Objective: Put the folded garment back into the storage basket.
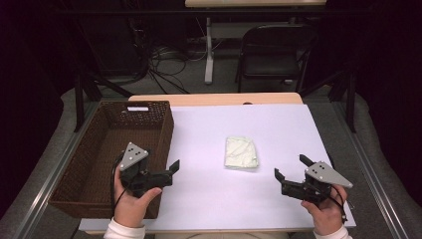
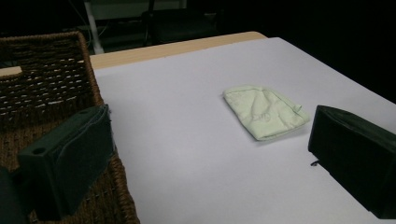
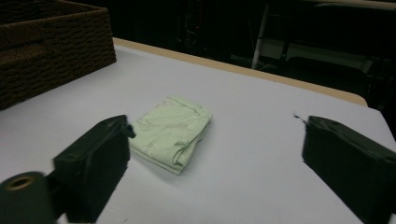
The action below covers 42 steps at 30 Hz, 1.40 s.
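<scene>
High view: basket [image 1: 159,130] left of cloth [image 1: 241,153], tools apart.

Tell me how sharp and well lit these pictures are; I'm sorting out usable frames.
High view: the white table sheet is evenly lit, the room behind dark, the pale green folded cloth slightly soft. Left gripper view: dim, the cloth fairly sharp, the near black jaws blurred. Right gripper view: the cloth clear with a faint shadow, the brown woven basket underexposed.

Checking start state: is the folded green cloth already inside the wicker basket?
No, the folded green cloth lies on the white table, apart from the wicker basket.
</scene>
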Tool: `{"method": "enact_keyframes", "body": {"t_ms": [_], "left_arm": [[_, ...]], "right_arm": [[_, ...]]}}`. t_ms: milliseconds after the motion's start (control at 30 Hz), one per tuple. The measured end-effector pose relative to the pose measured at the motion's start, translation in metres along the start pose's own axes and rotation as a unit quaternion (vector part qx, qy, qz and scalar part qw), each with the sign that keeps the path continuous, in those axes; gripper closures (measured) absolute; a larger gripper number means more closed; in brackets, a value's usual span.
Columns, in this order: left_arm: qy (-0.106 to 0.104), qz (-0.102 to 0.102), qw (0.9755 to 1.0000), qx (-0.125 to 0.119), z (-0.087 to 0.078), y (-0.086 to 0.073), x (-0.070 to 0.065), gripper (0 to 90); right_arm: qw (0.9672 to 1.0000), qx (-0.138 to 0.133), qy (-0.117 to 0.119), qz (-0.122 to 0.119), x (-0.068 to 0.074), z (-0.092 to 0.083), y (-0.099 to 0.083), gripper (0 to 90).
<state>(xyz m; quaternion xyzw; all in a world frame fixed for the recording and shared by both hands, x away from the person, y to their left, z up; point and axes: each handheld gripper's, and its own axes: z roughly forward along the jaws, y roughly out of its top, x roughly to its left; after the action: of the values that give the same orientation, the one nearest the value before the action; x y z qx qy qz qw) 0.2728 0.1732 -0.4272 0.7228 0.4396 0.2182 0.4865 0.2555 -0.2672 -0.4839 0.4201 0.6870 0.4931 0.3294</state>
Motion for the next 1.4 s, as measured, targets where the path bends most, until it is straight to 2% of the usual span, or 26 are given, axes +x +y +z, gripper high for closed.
{"method": "enact_keyframes", "body": {"t_ms": [200,433,467,533,700,867,967,1167,1267,1400], "left_arm": [[-0.007,0.012,0.9999,0.006,0.01,0.01,-0.009,0.4],[-0.029,0.021,0.9991,0.021,0.027,0.026,-0.022,0.4],[-0.032,0.025,0.9989,0.023,0.029,0.028,-0.024,0.4],[-0.038,0.026,0.9986,0.026,0.034,0.032,-0.028,0.4],[-0.048,0.03,0.9979,0.032,0.046,0.041,-0.036,0.4],[-0.05,0.036,0.9973,0.041,0.055,0.049,-0.041,0.4],[-0.048,0.031,0.9973,0.047,0.06,0.055,-0.041,0.5],[-0.059,0.012,0.9966,0.056,0.071,0.063,-0.034,1.1],[-0.069,-0.004,0.9962,0.054,0.077,0.065,-0.031,1.1],[-0.068,-0.012,0.9956,0.063,0.087,0.067,-0.028,1.1]], "right_arm": [[0.9999,0.009,0.004,0.001,-0.001,0.002,-0.001,0.0],[0.9999,0.009,-0.002,0.006,-0.005,-0.001,0.0,0.0],[0.9999,0.013,0.001,0.008,-0.006,-0.001,0.0,0.0],[0.9996,0.015,-0.003,0.025,-0.011,-0.001,0.0,0.0],[0.9987,0.02,-0.01,0.045,-0.017,0.0,-0.001,0.0],[0.9983,0.022,-0.012,0.053,-0.023,0.001,-0.002,0.0],[0.998,0.023,-0.016,0.056,-0.025,0.001,-0.003,0.0],[0.9982,0.031,-0.02,0.047,-0.027,0.002,-0.004,0.0],[0.9981,0.034,-0.021,0.047,-0.028,0.002,-0.004,0.0],[0.9981,0.033,-0.022,0.046,-0.028,0.002,-0.004,0.0]]}}
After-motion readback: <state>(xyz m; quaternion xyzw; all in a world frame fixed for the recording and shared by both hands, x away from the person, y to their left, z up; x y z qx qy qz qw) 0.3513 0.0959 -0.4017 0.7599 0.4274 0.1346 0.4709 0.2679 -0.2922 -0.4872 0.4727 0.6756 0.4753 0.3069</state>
